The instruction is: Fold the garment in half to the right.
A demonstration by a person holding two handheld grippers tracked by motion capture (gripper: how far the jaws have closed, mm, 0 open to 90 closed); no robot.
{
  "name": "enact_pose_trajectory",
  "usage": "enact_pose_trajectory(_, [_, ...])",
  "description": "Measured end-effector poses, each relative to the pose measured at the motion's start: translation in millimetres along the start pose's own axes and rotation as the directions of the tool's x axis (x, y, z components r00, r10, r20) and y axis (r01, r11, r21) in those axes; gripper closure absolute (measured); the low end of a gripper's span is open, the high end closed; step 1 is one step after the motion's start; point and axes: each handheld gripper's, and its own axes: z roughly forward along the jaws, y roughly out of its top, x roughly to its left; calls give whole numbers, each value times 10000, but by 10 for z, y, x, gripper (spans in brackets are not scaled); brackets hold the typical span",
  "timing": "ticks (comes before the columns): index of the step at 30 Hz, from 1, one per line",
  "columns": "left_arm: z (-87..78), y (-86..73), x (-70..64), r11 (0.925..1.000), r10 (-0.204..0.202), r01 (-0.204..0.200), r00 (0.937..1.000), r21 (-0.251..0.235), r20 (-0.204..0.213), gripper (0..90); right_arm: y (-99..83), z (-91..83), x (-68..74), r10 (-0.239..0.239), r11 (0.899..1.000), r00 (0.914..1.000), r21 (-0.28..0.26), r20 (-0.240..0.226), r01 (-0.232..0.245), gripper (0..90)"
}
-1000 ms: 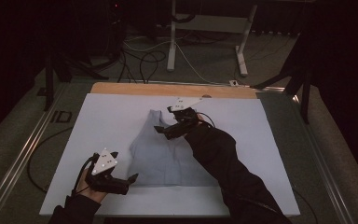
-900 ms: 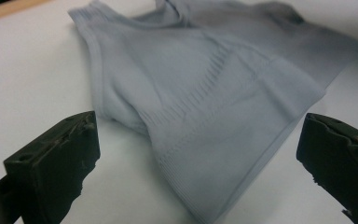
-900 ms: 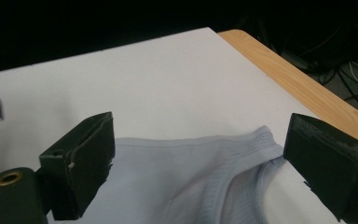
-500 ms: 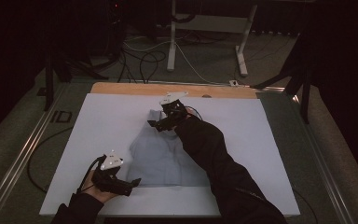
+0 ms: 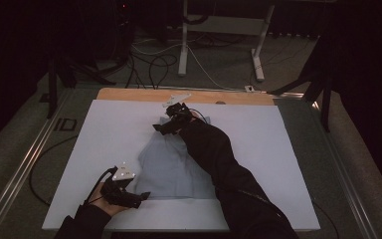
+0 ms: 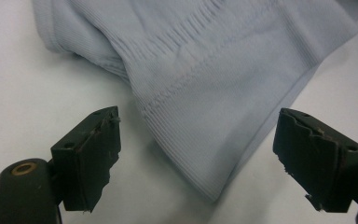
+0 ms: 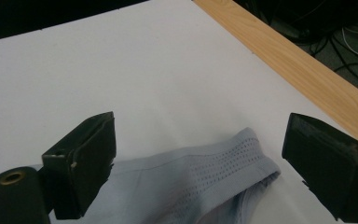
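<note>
Left tool (image 5: 142,195) gapes wide at the near hem corner of the garment (image 5: 171,164), holding nothing. Garment lies mid-tabletop (image 5: 99,144), roughly flat. Right tool (image 5: 160,127) also wide open and empty at the far edge. Looks like grasping not yet made; folding remains.
</note>
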Motion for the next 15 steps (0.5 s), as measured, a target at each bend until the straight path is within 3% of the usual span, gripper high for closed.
enact_pose_trajectory(4, [46,-2,-10,9985,427,-431,9990,331,152,240,-12,86,-41,150,9994,9999,318,-33,-149,100])
enact_pose_trajectory(7, [72,-3,10,9980,395,-401,9991,486,136,292,-4,133,-65,269,9988,9996,411,-50,-266,99])
enact_pose_trajectory(15, [110,25,-84,9915,938,-931,9956,911,-34,407,26,206,-63,372,9981,9993,493,-24,-371,99])
